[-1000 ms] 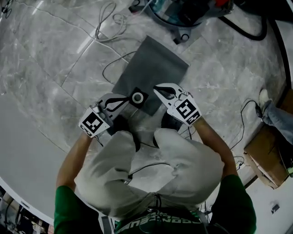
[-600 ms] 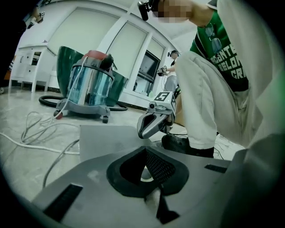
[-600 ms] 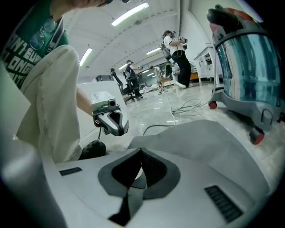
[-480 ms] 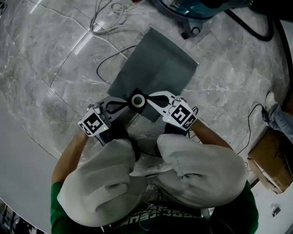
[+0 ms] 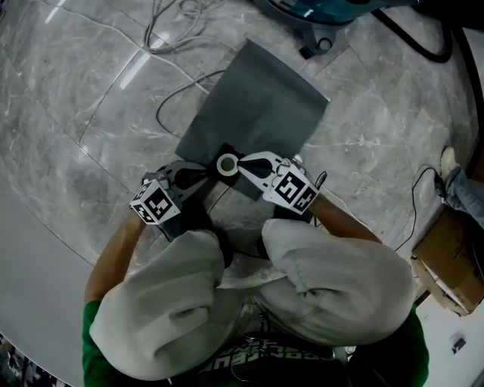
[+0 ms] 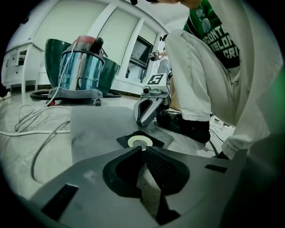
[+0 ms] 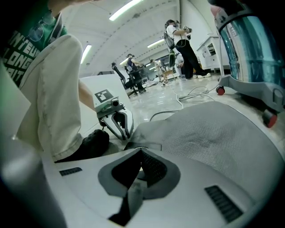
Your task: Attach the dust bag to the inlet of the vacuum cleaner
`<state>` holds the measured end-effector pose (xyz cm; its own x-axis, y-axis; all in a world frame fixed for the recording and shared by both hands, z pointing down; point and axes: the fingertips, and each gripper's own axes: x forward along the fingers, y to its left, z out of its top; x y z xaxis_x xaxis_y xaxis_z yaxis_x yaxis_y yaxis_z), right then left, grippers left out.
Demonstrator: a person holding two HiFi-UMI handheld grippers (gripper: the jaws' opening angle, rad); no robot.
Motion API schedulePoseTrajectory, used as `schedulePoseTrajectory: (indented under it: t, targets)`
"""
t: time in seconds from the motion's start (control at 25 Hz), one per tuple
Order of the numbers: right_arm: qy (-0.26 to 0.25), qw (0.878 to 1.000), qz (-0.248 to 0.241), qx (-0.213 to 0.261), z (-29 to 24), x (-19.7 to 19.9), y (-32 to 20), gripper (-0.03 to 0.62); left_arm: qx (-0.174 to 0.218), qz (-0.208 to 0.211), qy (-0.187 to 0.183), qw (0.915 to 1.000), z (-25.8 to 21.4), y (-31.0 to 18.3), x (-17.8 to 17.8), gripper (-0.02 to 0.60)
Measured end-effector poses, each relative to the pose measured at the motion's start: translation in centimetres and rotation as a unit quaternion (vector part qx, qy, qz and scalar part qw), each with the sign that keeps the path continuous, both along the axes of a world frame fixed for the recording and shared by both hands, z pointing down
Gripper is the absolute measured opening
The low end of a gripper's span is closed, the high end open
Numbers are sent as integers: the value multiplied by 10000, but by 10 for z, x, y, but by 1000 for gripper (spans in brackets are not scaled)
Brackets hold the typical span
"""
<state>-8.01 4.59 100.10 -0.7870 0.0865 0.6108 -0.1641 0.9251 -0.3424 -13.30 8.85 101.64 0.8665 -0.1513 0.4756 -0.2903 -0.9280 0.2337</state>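
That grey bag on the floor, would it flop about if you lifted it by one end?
Probably floppy: the dust bag lies flat like thin cloth, so it would likely sag. Its black collar around the white ring looks stiffer, likely the firmer place to hold. It seems light; being flat, it shouldn't roll.

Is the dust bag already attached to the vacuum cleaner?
No, the dust bag lies flat on the floor, apart from the vacuum cleaner at the head view's top edge.
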Motion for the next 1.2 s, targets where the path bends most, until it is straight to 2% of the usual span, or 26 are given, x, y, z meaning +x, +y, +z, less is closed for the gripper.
schedulePoseTrajectory:
  t: [0.16,0.44,0.6,0.92,1.04,1.2]
  targets:
    - [41,10000,-29,-7,4,-2,0,8,100,145,-254,9995,11,-1,-2,87]
    - [134,9999,-38,-26,13,1,0,8,662,480,-793,9935,23,-1,3,87]
    - [209,9998,-42,-51,19,4,0,8,789,551,-997,9904,29,-1,5,87]
    - [264,9996,-116,-23,26,6,1,8,964,815,-1199,9847,33,2,7,95]
    - [277,9995,-120,7,27,8,1,8,1109,739,-1244,9832,30,-3,10,95]
    - [251,9997,-62,36,24,11,-2,8,1077,579,-1065,9868,21,-9,17,94]
